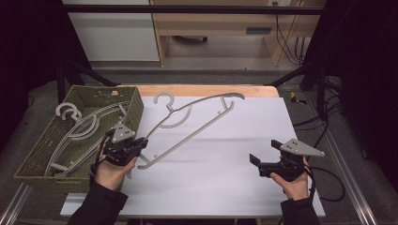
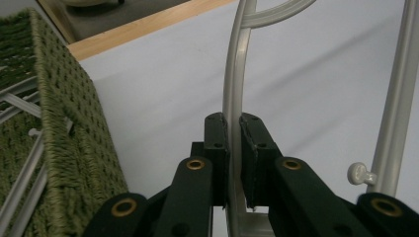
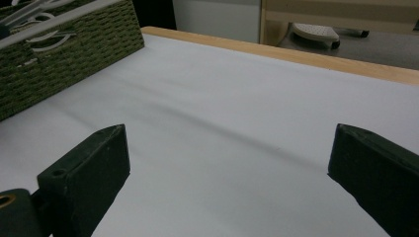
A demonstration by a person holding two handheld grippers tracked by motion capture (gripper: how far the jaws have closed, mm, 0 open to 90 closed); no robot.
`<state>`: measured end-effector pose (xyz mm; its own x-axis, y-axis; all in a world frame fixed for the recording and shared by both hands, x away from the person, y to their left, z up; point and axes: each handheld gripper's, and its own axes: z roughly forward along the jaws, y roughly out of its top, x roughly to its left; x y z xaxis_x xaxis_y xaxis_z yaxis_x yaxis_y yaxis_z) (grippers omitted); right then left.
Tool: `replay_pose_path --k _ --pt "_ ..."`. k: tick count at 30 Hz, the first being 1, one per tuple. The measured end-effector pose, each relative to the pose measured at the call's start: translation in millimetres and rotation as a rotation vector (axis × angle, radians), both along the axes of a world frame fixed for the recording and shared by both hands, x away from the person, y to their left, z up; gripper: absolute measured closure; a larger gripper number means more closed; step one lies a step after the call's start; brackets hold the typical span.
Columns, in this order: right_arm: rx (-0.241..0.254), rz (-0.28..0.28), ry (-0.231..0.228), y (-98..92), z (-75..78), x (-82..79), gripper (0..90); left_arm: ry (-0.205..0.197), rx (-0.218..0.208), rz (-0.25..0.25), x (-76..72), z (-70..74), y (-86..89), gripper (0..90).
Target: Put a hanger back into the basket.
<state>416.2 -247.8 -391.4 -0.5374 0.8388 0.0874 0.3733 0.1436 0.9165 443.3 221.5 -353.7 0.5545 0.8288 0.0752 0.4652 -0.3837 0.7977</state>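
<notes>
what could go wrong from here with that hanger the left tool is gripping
1. The left tool pinches the hanger only at one thin end of its arm, so the long free side may swing or twist out of the grip.
2. The basket stands right beside it; the hook or far end could catch on its rim on the way in.
3. The hangers in the basket already lie tangled, so the new one might snag on them.

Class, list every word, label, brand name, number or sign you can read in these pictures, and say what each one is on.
None: no readable text in these views.
The grey hanger, the green woven basket, the white table cover and both grippers, left and right, bear no lettering or numbers.
</notes>
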Motion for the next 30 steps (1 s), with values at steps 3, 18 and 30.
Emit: replay_pose_path --k 3,18,30 --pt "0.007 -0.005 -0.006 -1.5 0.7 -0.5 2.4 -0.023 -0.008 0.012 -2.7 6.5 4.3 82.8" --pt "0.018 -0.007 -0.011 -2.6 1.9 -0.9 1.9 -0.074 -0.008 0.042 -5.4 28.2 26.5 82.8" --pt "0.01 -0.009 -0.013 -3.1 1.1 0.2 1.9 -0.088 0.023 0.118 2.1 47.9 72.1 82.8"
